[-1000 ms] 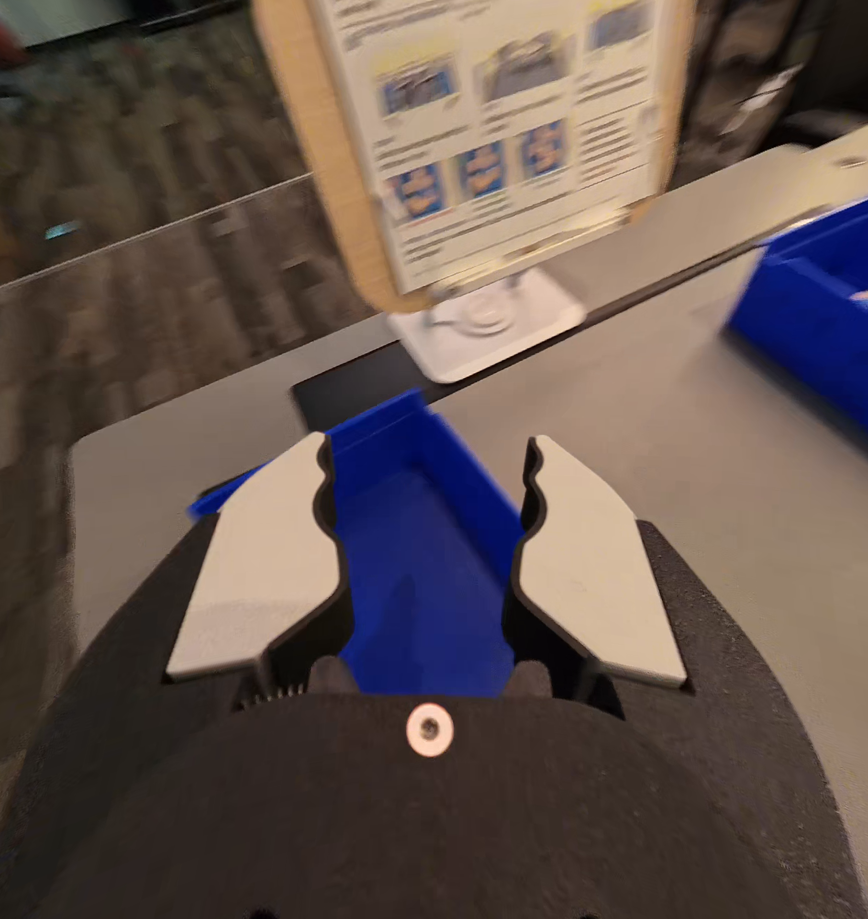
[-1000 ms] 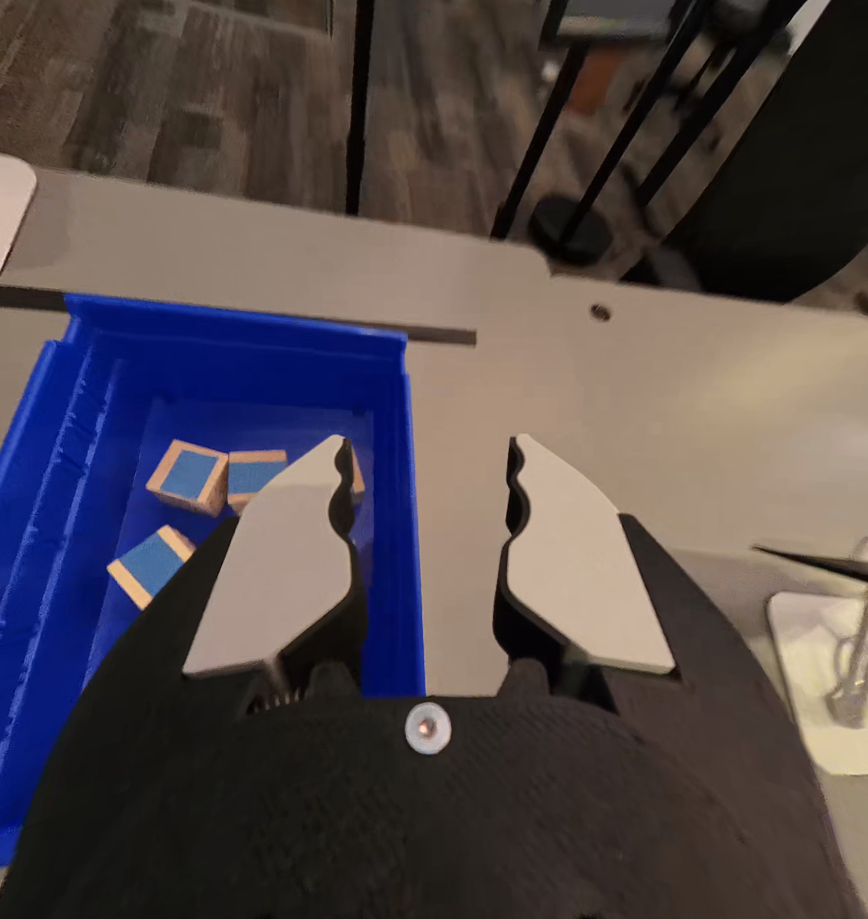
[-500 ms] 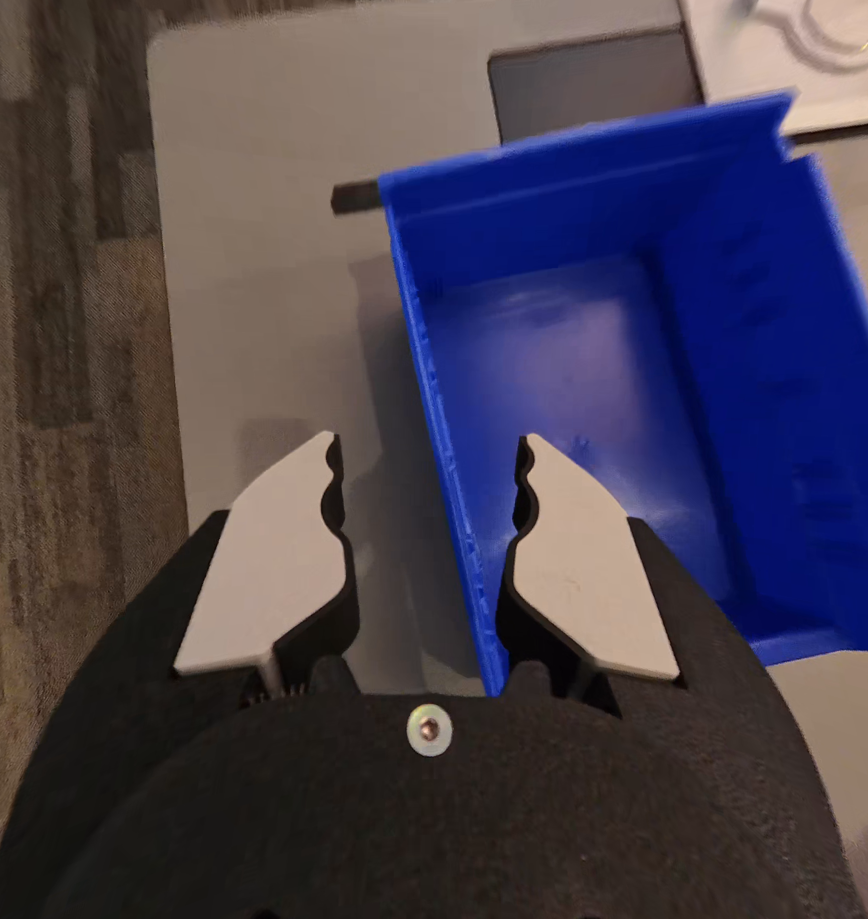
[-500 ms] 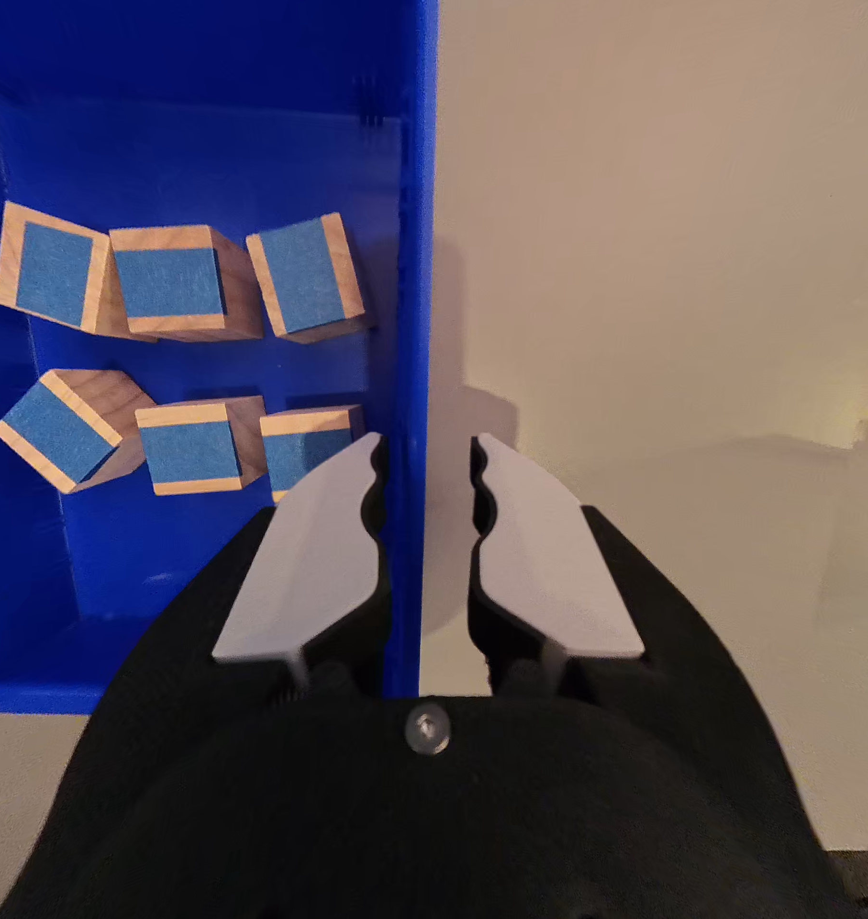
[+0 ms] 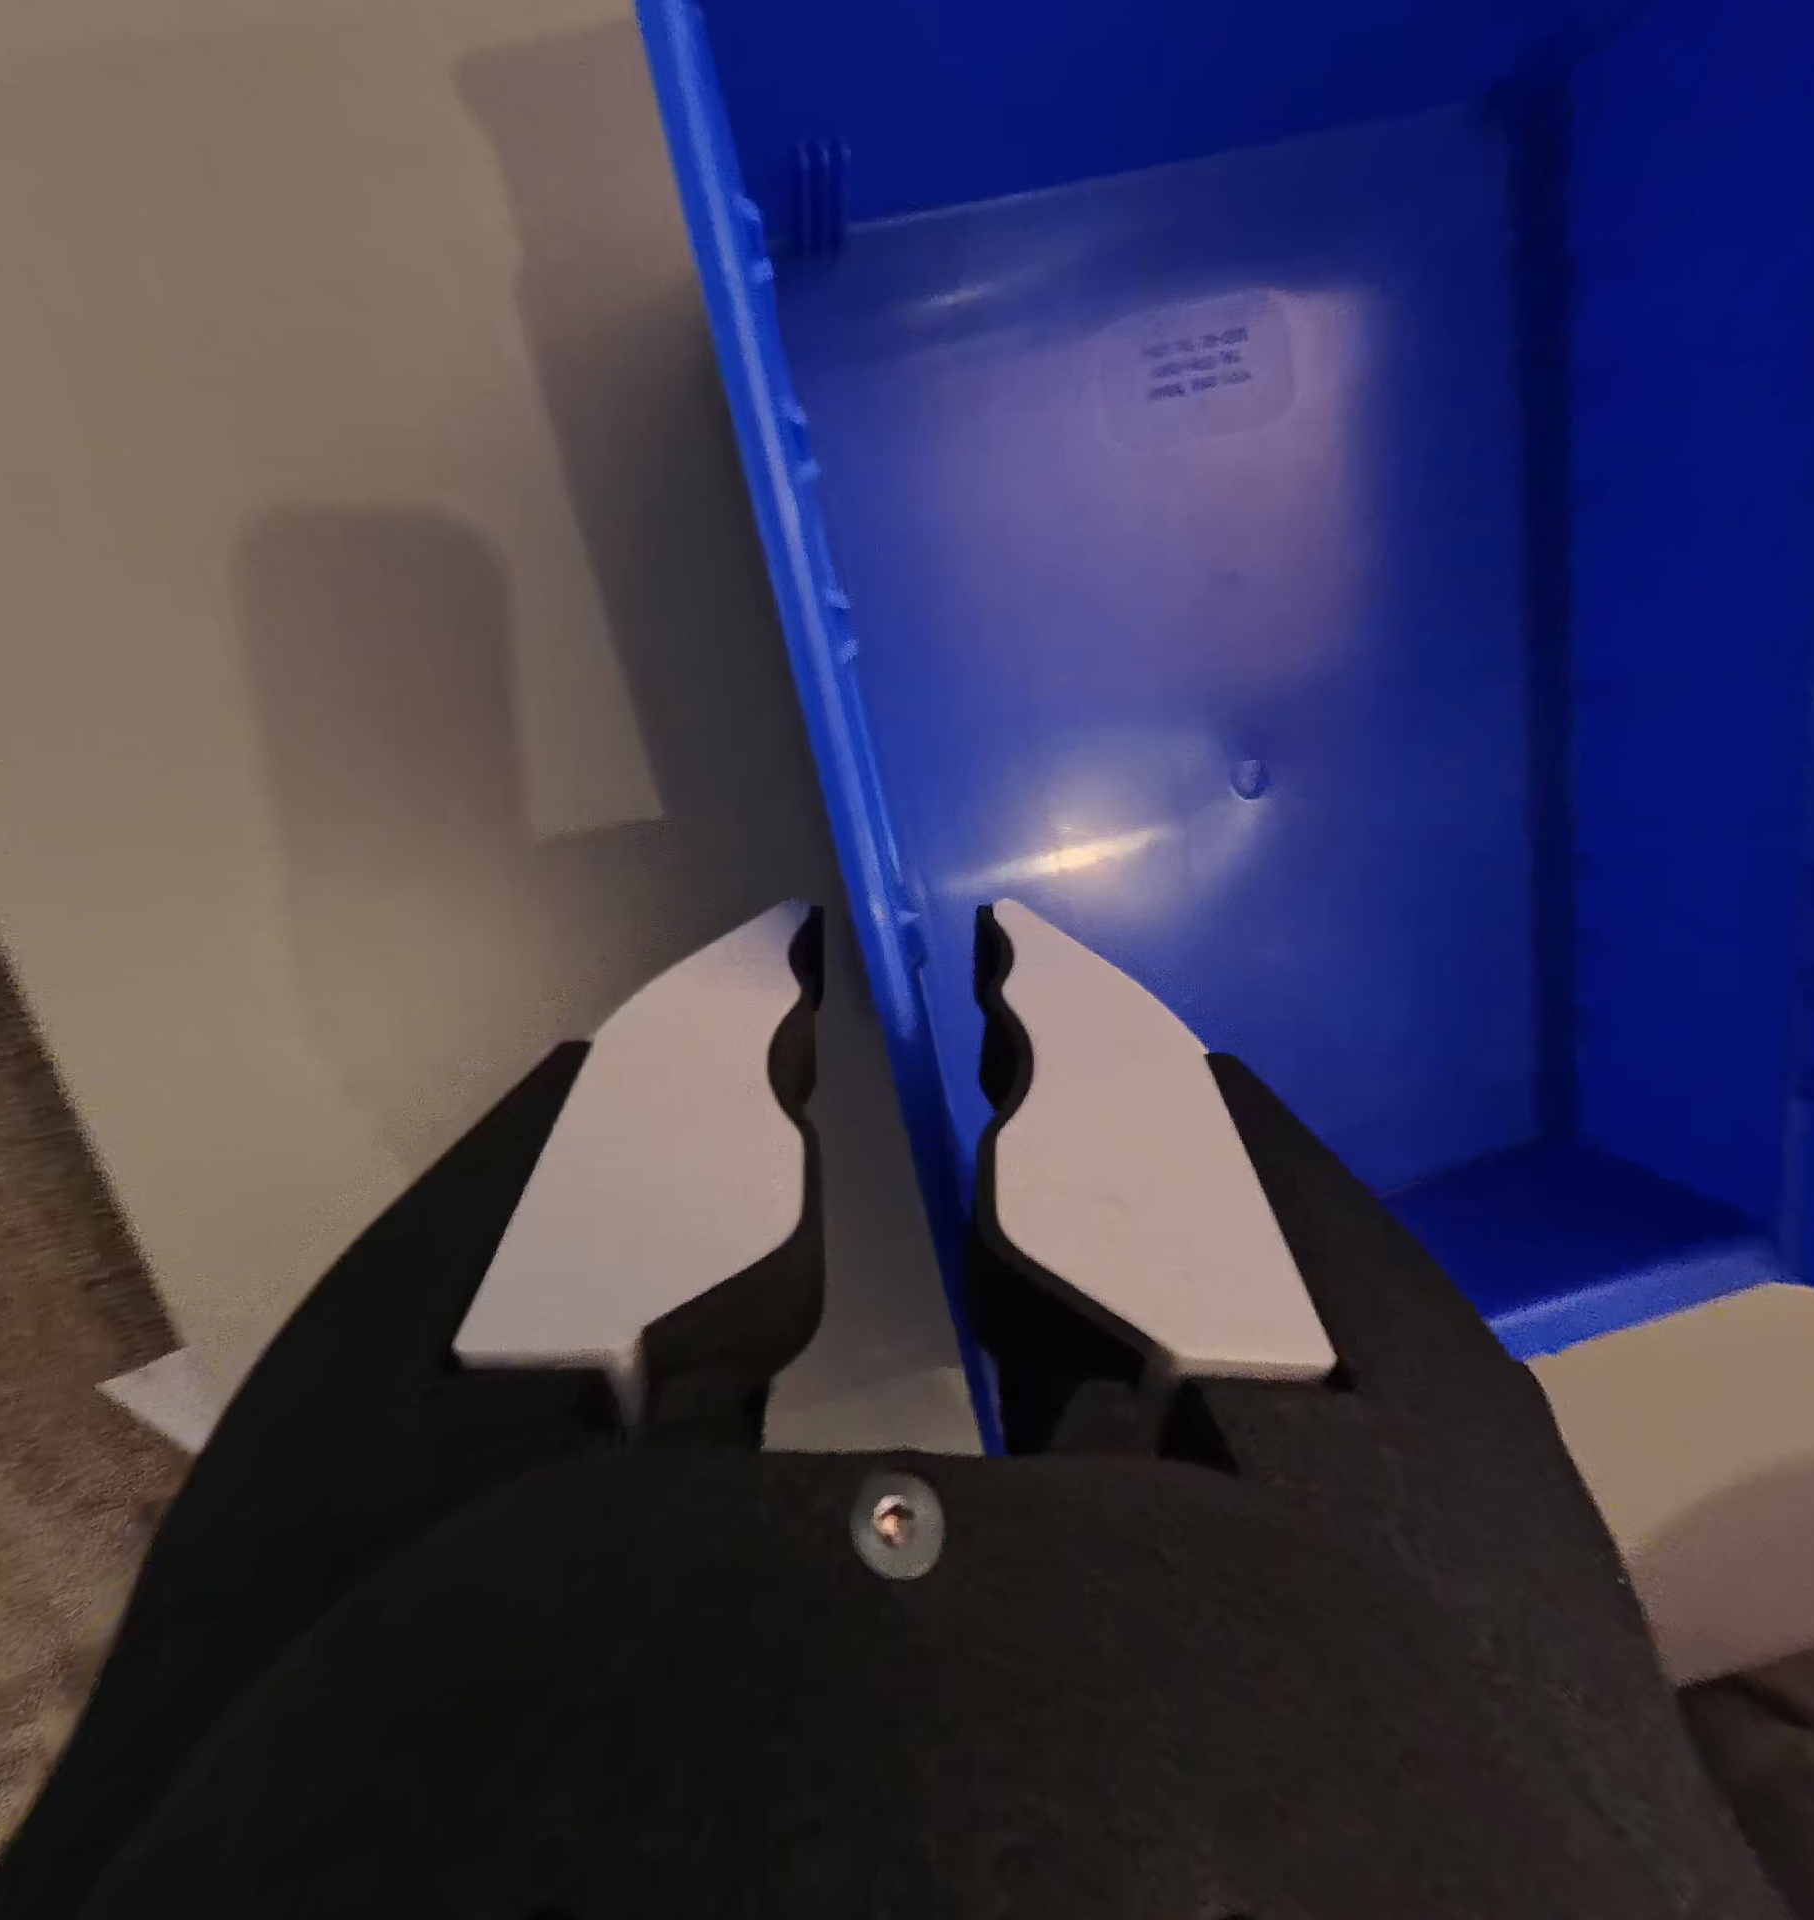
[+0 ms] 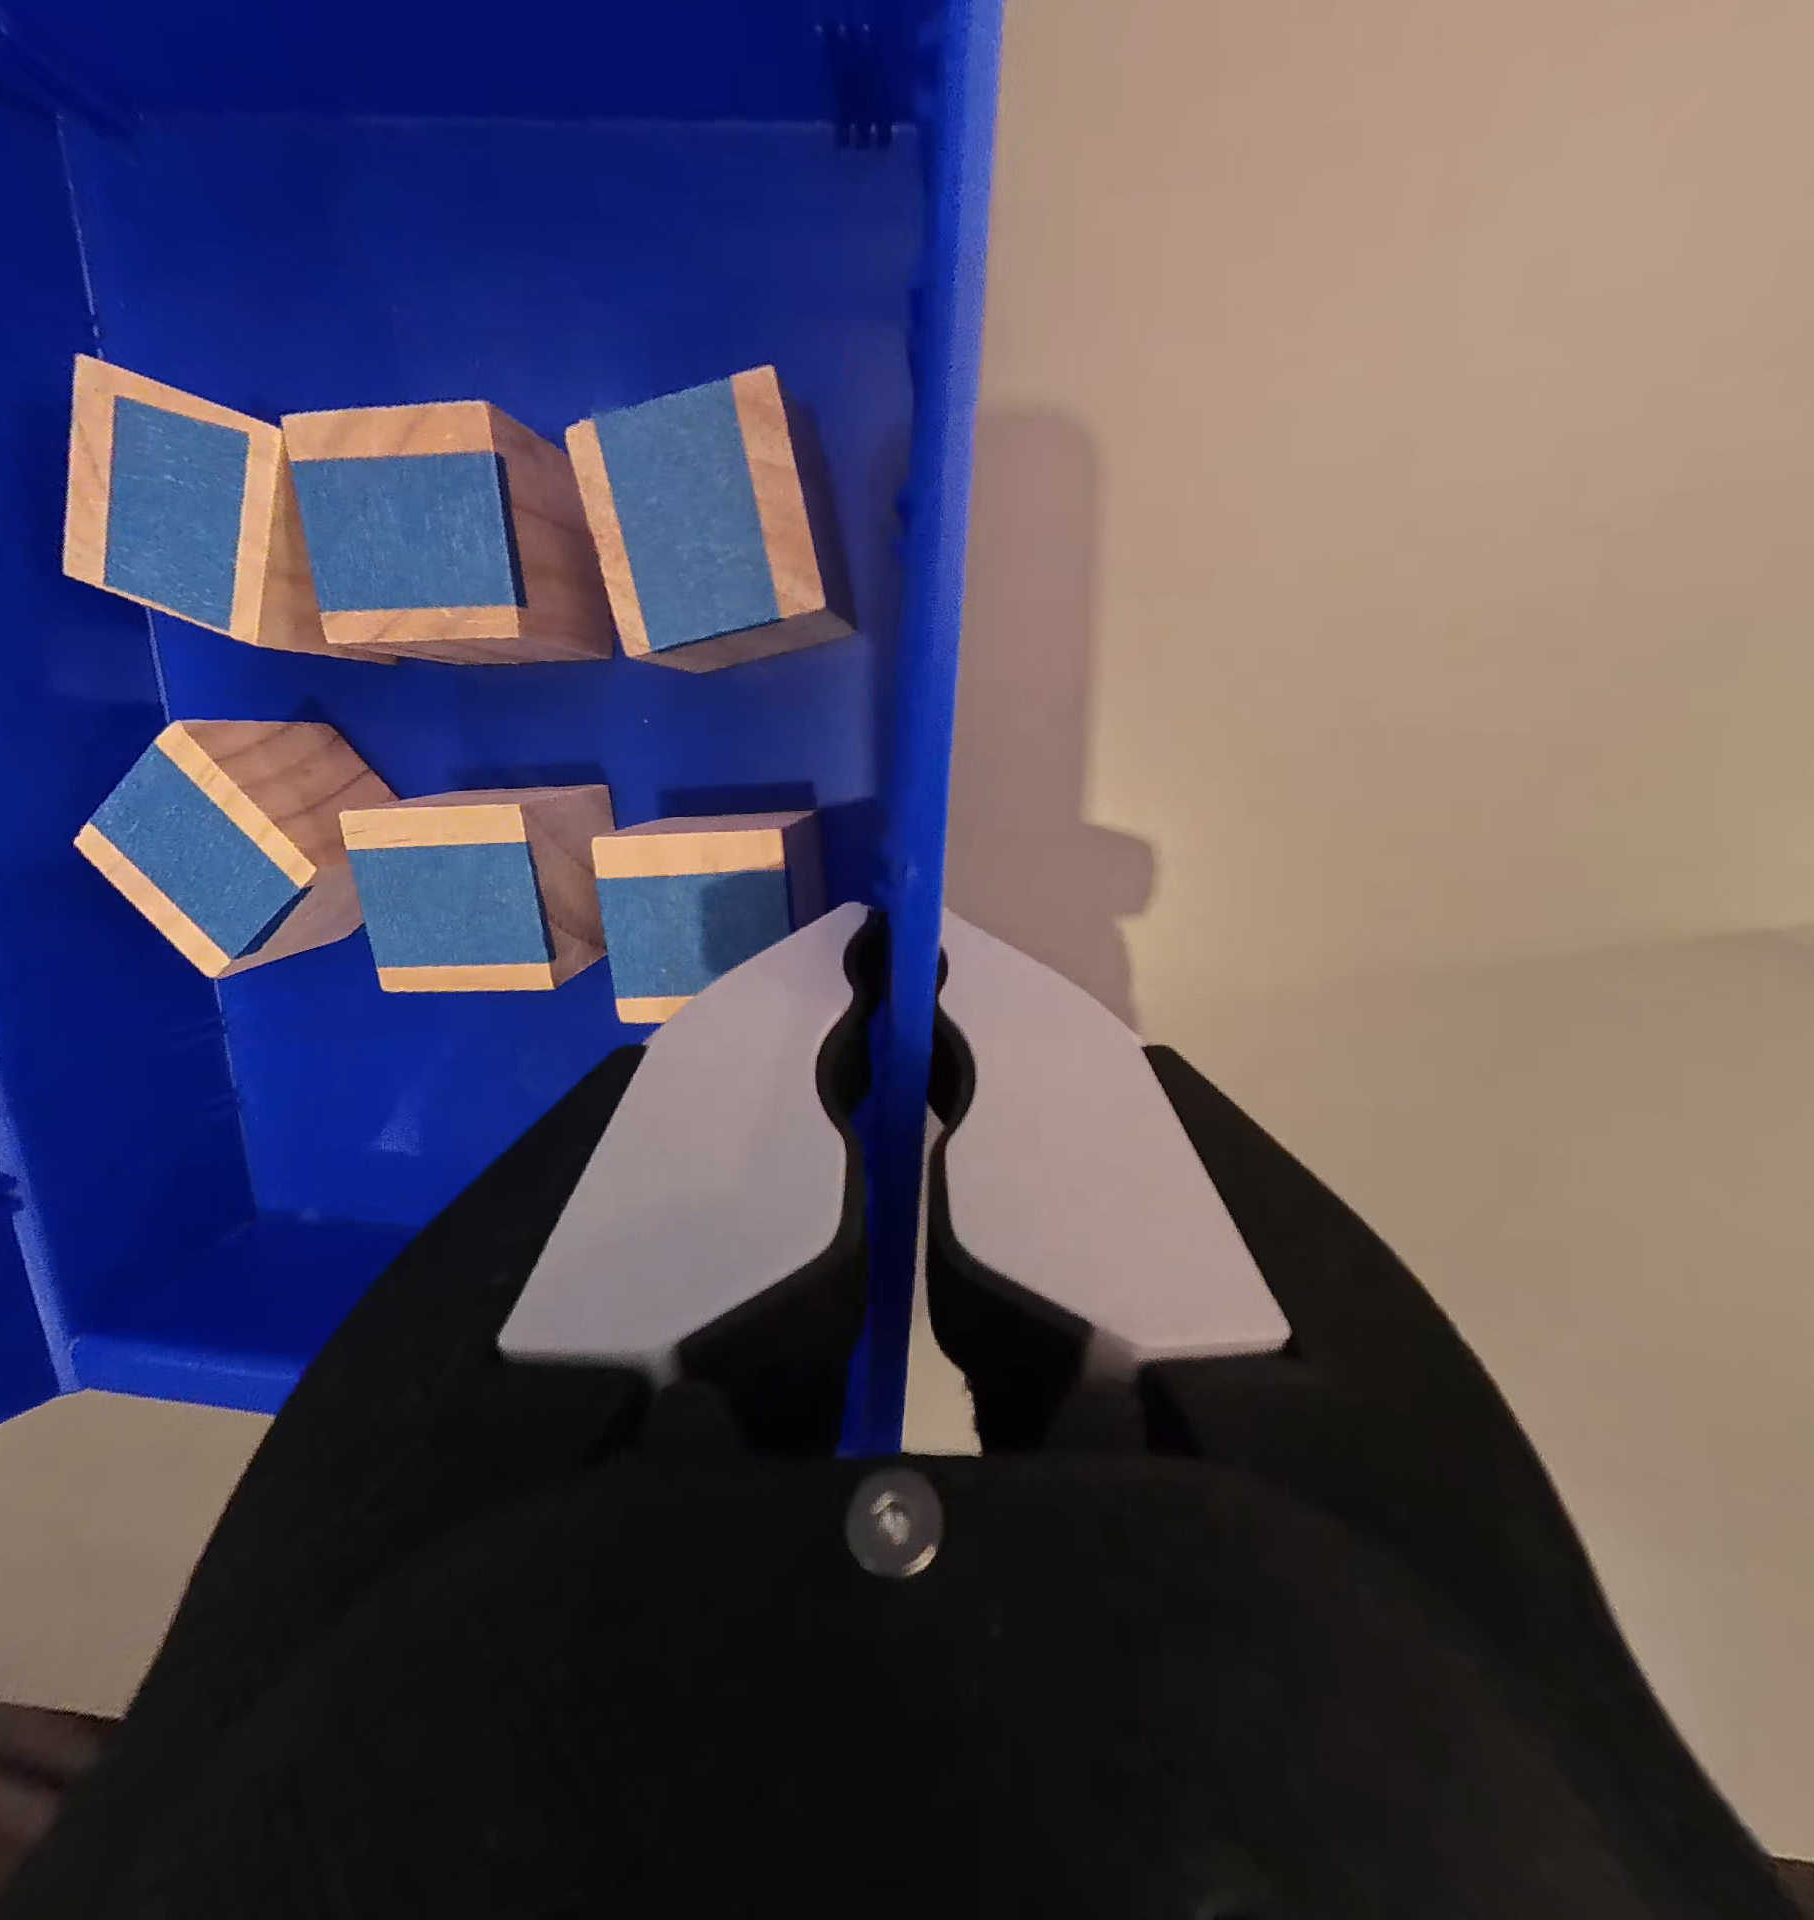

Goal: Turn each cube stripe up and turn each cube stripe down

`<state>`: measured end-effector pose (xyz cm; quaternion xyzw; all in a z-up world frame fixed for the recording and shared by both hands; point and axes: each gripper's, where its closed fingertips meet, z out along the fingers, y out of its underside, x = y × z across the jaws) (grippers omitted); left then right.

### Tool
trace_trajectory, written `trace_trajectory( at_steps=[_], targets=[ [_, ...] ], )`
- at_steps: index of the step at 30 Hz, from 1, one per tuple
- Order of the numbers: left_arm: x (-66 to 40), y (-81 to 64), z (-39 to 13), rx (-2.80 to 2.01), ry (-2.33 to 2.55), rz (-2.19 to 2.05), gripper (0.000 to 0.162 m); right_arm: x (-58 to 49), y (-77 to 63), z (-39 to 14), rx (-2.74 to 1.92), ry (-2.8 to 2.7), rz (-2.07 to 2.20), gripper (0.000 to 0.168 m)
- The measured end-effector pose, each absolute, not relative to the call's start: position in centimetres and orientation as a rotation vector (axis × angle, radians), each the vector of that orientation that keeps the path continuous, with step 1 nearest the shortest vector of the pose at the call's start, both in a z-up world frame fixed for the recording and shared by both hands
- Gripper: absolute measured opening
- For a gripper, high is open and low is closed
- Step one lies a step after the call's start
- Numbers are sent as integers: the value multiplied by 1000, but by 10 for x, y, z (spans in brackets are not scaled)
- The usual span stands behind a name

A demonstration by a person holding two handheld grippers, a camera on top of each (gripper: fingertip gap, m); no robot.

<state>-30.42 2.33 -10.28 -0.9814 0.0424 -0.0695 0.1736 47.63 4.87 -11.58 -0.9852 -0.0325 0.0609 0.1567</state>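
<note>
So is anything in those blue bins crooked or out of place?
Only a little. The six wooden cubes in the right bin sit in two loose rows, stripes up, but several are twisted, especially the near-left cube. The left bin is empty. Both grippers straddle bin walls rather than cubes.

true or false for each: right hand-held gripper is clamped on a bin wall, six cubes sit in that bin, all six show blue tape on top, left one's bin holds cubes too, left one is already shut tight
1. The right hand-held gripper is clamped on the wall of the blue bin. True.
2. Six wooden cubes lie in that bin. True.
3. All six show a blue stripe on top. True.
4. The empty blue bin at the left hand-held gripper holds cubes too. False: no cubes show in it.
5. The left hand-held gripper is shut tight on its wall. False: its jaws straddle the wall with gaps on both sides.
</note>
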Motion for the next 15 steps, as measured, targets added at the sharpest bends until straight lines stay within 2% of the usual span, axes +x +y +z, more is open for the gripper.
trace_trajectory(
  at_steps=[1, 5, 15],
  targets=[
    [-299, 23, -104, -2787, 128, -246, 24, 476, 50, -116, -2818, -100, 170, 7],
    [-301, 24, -107, -2805, 117, -216, 12, 475, 49, -123, -2846, -114, 163, 8],
    [-300, 23, -106, -2809, 131, -217, 12, 475, 47, -125, -2855, -137, 182, 8]
  ],
)
